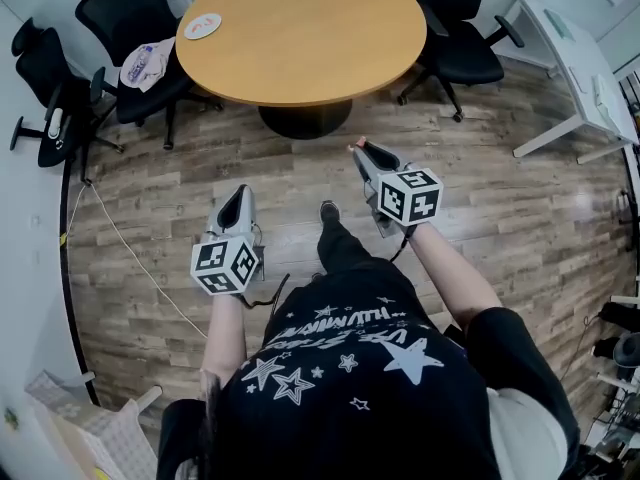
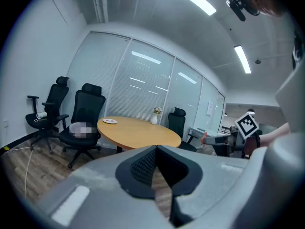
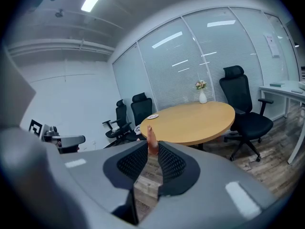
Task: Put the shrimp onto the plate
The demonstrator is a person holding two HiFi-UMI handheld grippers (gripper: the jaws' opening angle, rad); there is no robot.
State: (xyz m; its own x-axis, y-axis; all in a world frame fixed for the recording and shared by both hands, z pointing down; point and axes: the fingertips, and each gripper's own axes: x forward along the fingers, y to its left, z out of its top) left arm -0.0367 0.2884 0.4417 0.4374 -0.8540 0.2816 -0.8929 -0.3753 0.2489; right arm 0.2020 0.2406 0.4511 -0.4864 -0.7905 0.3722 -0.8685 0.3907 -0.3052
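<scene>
Right gripper view is showing the shrimp [image 3: 151, 136] standing upright, pinched at the tips of the right tongs [image 3: 152, 148], which are clamping it in a narrow gap. Ahead of those tongs and to their left, the plate [image 3: 152, 117] is lying near the rim of the round tabletop [image 3: 200, 120], well apart from the shrimp. Meanwhile the left tongs [image 2: 156, 149] are sitting with tips together, gripping nothing, beside the right pair and nearer the person's body. Bare wood floor [image 1: 480, 198] is stretching between both tongs and the tabletop's near edge. Black chairs [image 1: 130, 8] are crowding the plate's side.
</scene>
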